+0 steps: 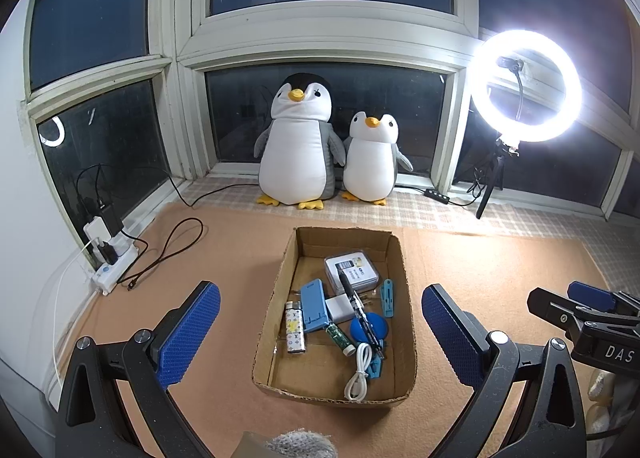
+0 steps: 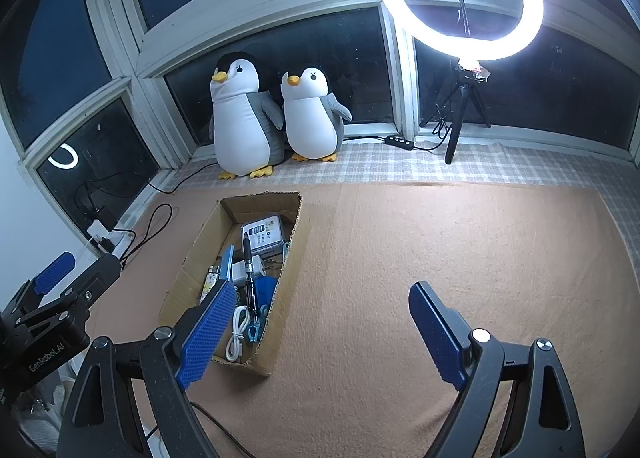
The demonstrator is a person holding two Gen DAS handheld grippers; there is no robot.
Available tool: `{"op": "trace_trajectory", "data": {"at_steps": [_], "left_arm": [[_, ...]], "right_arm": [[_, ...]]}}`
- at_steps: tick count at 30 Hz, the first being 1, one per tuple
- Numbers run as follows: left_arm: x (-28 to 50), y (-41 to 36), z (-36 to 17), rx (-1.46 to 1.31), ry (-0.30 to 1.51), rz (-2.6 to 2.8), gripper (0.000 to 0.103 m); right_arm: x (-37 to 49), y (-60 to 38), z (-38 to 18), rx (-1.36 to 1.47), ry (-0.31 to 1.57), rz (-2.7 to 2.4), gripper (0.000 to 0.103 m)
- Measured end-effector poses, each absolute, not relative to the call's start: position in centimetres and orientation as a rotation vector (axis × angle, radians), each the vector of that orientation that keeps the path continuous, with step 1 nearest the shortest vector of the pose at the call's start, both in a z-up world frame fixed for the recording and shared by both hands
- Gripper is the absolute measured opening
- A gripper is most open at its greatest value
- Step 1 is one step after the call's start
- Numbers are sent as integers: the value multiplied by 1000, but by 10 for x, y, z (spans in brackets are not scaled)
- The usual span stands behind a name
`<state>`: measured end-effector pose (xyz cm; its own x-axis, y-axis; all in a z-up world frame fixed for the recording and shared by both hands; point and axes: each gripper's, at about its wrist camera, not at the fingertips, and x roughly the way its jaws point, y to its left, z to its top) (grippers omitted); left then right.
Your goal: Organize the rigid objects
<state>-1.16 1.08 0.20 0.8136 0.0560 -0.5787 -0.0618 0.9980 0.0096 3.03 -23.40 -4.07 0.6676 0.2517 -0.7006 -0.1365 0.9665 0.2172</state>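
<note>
Your left gripper (image 1: 320,334) has its blue pads spread wide with nothing between them, hanging above the near end of the cardboard box (image 1: 406,322). Your right gripper (image 2: 316,334) is spread just as wide and empty, over bare tan mat (image 2: 460,250) to the right of the box.

The box is open-topped, shallow and brown, with torn edges, lying lengthwise away from you on the mat. Inside it, at the far end, lies a clear plastic case (image 1: 352,272); a black pen (image 1: 358,306) leans across it towards you. To the left lie a patterned lighter (image 1: 295,328) and a light-blue flat piece (image 1: 314,306), just beside a white charger block (image 1: 340,308). Nearer lie a blue round disc (image 1: 378,328), a green tube (image 1: 339,338), blue clips (image 1: 387,296) and a coiled white cable (image 1: 359,372).

Beyond the box, two plush penguins (image 1: 298,146) stand on the window ledge, with a lit ring light (image 1: 524,84) at far right.
</note>
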Motion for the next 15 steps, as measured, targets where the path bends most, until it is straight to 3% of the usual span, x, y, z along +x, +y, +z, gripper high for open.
{"op": "trace_trajectory", "data": {"at_steps": [15], "left_arm": [[-12, 6, 0, 2, 612, 54, 102]], "right_arm": [[33, -237, -45, 163, 832, 209, 86]]}}
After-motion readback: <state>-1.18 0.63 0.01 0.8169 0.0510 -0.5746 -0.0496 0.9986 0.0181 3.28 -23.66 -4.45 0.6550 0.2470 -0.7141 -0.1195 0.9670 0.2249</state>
